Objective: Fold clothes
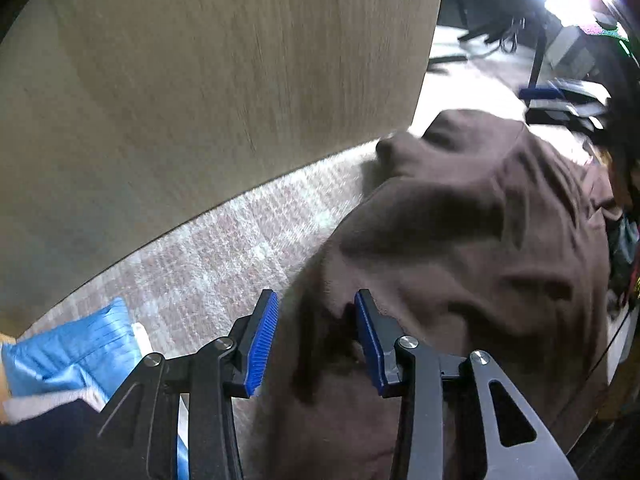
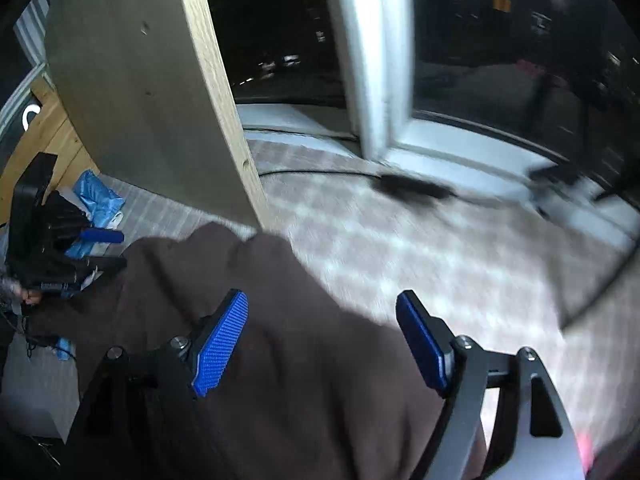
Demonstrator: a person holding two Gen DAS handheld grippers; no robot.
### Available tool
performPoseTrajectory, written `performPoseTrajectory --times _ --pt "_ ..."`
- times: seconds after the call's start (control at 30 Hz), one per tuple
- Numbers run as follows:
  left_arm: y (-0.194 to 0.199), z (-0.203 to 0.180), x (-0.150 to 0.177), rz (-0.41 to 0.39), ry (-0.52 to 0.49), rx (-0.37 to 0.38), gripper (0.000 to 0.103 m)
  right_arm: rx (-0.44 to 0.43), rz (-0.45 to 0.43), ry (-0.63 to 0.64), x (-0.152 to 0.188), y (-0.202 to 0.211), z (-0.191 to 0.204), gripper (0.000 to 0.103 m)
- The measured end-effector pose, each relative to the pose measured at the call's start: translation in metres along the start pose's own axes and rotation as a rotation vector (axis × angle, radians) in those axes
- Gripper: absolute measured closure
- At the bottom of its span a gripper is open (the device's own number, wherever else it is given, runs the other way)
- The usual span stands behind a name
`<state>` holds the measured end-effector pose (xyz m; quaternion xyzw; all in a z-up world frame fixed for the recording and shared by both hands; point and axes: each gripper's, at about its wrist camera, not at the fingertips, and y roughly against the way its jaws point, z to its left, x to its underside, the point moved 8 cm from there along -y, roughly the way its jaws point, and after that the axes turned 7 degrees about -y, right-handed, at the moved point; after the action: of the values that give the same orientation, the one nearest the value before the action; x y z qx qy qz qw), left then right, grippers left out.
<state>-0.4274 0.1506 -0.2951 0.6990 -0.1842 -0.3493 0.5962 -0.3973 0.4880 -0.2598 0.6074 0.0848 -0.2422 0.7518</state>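
progress: early, no neat fold showing | brown garment [image 1: 460,216] lying rumpled on checked carpet [image 1: 224,256], 3 o'clock of wooden panel [image 1: 200,80] | left gripper [image 1: 316,336] hovering released, cloth between pads ungripped | right gripper [image 2: 322,340] gaping wide, grasping nothing | remaining: flattening, folding

I count one brown garment [image 1: 460,240] spread over the patterned carpet [image 1: 224,256]. I have two tools: my left tool [image 1: 316,340] and my right tool [image 2: 324,340], each with two blue pads. I see one shiny blue bag [image 1: 76,348], one wooden panel [image 1: 220,80], and one black cable [image 2: 320,173] along the floor.
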Motion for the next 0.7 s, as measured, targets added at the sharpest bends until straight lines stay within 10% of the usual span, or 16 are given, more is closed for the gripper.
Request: performPoseTrajectory --times 0.17,0.3,0.57,0.7 --pt "-0.015 0.000 0.013 0.038 -0.016 0.010 0.058 -0.042 0.091 0.056 -0.003 -0.054 0.018 0.027" --pt "-0.013 -0.015 0.017 0.010 -0.047 0.049 0.089 -0.037 0.087 0.130 0.011 -0.059 0.030 0.094" --pt "0.053 -0.032 0.007 -0.162 -0.132 -0.104 0.093 0.005 -0.175 0.057 -0.009 0.012 0.018 0.097" --pt "0.004 -0.026 0.007 -0.033 -0.144 -0.145 0.085 0.086 -0.149 0.057 -0.016 -0.016 0.011 0.097"
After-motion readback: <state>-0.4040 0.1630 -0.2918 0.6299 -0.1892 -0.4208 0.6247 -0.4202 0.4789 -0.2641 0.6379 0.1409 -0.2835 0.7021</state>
